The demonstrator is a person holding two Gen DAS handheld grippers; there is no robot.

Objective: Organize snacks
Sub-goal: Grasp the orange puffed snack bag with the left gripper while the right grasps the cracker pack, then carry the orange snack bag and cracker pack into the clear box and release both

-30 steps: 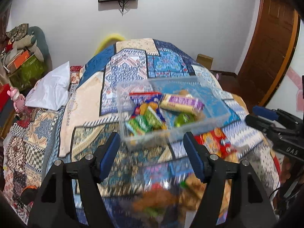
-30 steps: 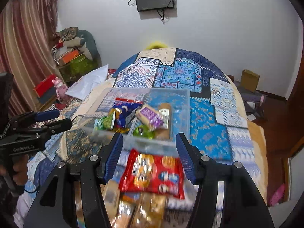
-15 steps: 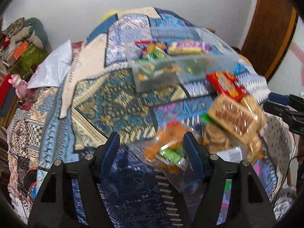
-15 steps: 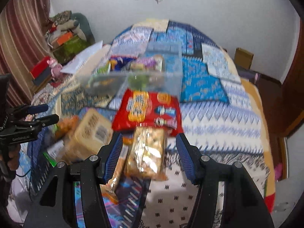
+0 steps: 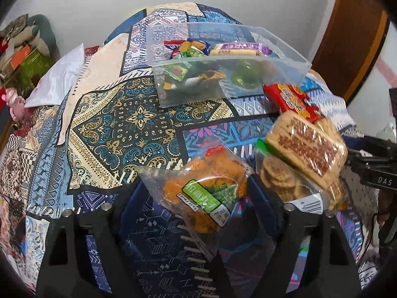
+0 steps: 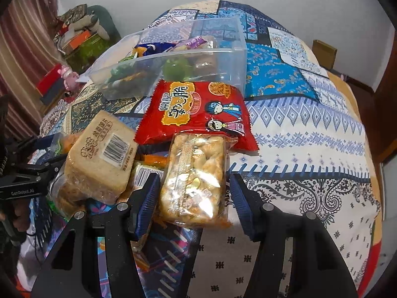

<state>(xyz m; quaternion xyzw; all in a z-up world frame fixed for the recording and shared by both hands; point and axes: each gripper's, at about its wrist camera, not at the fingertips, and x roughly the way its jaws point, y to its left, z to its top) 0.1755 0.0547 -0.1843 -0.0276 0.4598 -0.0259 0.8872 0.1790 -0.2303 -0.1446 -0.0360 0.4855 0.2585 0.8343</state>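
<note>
Both grippers lower toward snack pile on patchwork bed quilt (image 5: 129, 114). Left gripper (image 5: 196, 198) jaws just widening, spread around clear orange-snack packet (image 5: 206, 196), no squeeze. Right gripper (image 6: 193, 198) spread around clear golden-cracker packet (image 6: 196, 173), not pinching. Close on packet middle, then carry to clear plastic bin (image 6: 223, 57) behind.

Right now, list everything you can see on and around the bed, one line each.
clear bin: one, transparent, far middle of bed, holding mixed snacks
red snack bag: one, red, just in front of the bin
tan cracker pack: one, beige, left of the red bag
clear rice-cracker pack: one, golden, between the right jaws
orange snack bag: one, orange with green label, between the left jaws
round biscuit bag: one, brown, under the tan pack
quilt: one, patchwork blue and white
pillow: one, white, left edge of the bed
left hand-held gripper: open
right hand-held gripper: open
</note>
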